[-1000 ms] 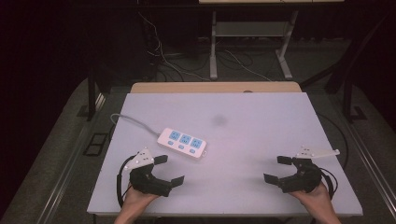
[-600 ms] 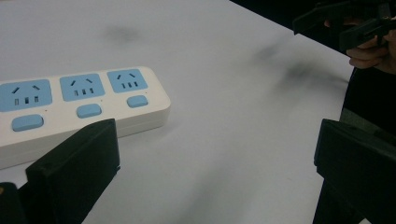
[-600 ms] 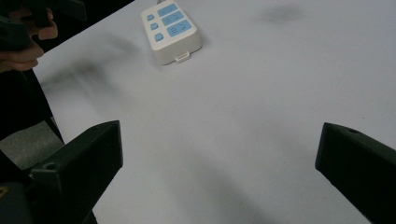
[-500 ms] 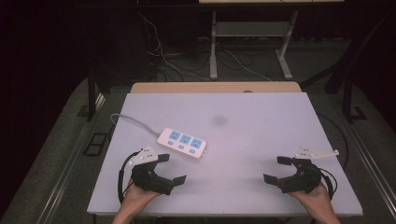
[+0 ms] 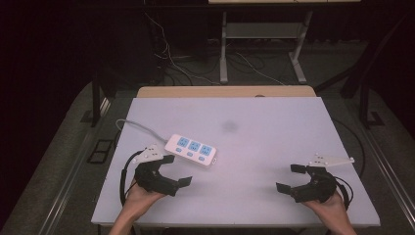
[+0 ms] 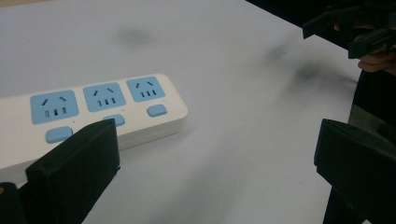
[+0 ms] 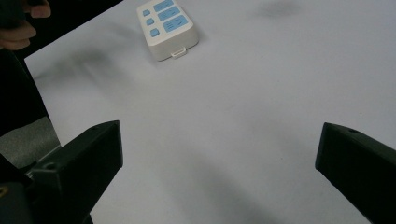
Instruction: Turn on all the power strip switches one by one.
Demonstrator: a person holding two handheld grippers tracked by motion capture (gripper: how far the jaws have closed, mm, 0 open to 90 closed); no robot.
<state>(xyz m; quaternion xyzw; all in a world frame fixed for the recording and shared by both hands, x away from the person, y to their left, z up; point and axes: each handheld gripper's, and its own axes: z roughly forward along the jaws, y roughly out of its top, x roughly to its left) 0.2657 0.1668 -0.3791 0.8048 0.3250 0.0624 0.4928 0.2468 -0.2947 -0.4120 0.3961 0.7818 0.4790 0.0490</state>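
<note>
Dark floor strewn with cables point(image 5: 181, 63) surrounds the pale bench point(image 5: 274, 147), where a white power strip point(image 5: 191, 150) is laid. Both jaws are spread wide on the left hand-held gripper point(image 5: 172, 171) and the right hand-held gripper point(image 5: 289, 178).

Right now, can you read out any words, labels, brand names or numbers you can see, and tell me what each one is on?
None can be read.
The power strip has three blue socket faces and three blue buttons, with no lettering to be seen on them.
The left gripper, right gripper and table show no markings.
</note>
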